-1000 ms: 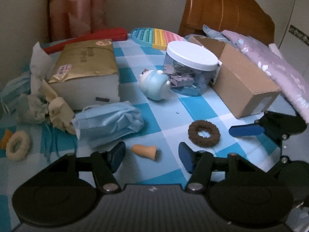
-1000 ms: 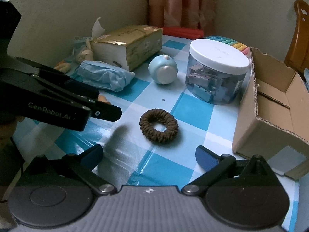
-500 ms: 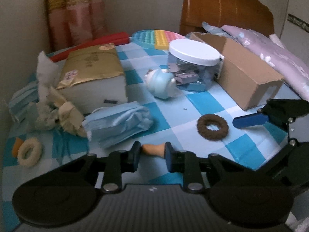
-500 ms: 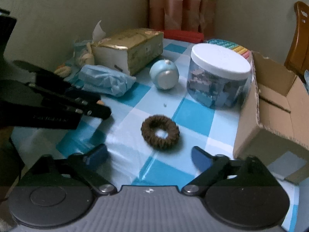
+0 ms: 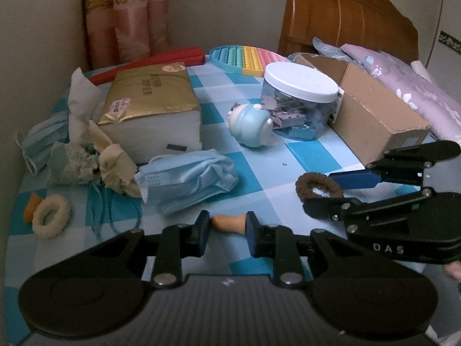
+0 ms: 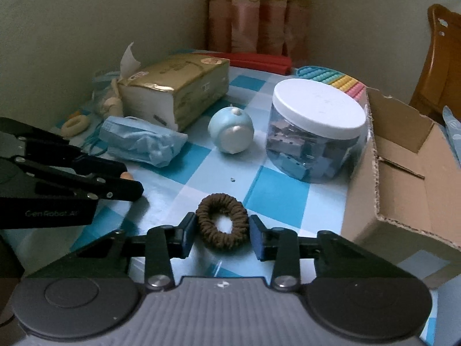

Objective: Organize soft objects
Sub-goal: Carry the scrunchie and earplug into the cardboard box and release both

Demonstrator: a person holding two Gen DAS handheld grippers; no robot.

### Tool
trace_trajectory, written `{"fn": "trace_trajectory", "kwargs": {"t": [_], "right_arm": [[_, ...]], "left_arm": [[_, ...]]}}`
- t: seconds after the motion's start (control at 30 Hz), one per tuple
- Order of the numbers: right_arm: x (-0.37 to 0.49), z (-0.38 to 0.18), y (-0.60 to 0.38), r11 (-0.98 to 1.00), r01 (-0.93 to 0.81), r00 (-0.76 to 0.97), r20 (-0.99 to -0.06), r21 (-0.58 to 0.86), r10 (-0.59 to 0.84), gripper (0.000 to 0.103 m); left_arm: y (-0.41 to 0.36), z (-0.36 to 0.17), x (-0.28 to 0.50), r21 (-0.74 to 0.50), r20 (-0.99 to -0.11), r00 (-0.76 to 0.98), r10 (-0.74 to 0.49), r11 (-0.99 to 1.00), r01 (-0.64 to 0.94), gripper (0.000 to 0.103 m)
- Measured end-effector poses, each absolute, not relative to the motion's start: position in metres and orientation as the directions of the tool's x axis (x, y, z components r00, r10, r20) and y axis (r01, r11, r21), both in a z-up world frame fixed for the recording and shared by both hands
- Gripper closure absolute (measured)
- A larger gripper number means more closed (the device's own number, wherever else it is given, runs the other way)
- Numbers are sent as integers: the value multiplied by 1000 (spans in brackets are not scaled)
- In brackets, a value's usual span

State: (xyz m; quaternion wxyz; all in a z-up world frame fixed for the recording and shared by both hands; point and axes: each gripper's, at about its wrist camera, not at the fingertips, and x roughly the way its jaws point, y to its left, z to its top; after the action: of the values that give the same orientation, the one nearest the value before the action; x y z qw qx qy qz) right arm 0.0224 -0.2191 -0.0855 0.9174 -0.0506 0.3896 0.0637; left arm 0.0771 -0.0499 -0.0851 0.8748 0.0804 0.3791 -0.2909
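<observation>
A small orange foam cone [image 5: 230,222] lies on the blue checked tablecloth, and my left gripper [image 5: 227,227] is shut on it, one pad at each end. A brown scrunchie [image 6: 222,242] sits between the pads of my right gripper [image 6: 222,230]. Those jaws are closing, and both pads touch the ring, which is squeezed slightly narrow. In the left wrist view the right gripper [image 5: 331,193] reaches in from the right over the scrunchie [image 5: 305,184]. In the right wrist view the left gripper [image 6: 129,180] shows at the left, with the cone's tip [image 6: 126,176] peeking out.
Crumpled blue face masks [image 5: 187,178], a cream scrunchie [image 5: 51,217], a cloth bundle [image 5: 95,158] and a gold tissue pack [image 5: 149,106] lie to the left. A blue round toy [image 6: 230,132], a white-lidded jar [image 6: 314,138] and an open cardboard box [image 6: 403,178] stand behind and right.
My left jaws closed on the orange cone. My right jaws went from wide open to pressing on the brown scrunchie. Neither hand moved much.
</observation>
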Motion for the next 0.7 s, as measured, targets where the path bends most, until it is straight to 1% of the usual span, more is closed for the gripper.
{"fn": "trace_trajectory", "kwargs": {"t": [0.17,0.37,0.57,0.7], "right_arm": [[13,-73,-220,985,-167,701,-708,-46,85,59],[-4,-43,-227,984,-161,750,-657,-70,76,59],[-17,-8,-261,991,-61,821,-570,-117,-16,59],[-10,-2,-292,983,57,835,-532,-175,-143,59]], "left_arm": [[-50,-78,71,-71,-708,548,-445,817,572,78],[-52,-58,57,-35,-695,566,-443,808,588,78],[-57,-38,48,-35,-681,573,-456,802,596,78],[-68,-27,45,-21,-672,579,-462,793,609,78]]}}
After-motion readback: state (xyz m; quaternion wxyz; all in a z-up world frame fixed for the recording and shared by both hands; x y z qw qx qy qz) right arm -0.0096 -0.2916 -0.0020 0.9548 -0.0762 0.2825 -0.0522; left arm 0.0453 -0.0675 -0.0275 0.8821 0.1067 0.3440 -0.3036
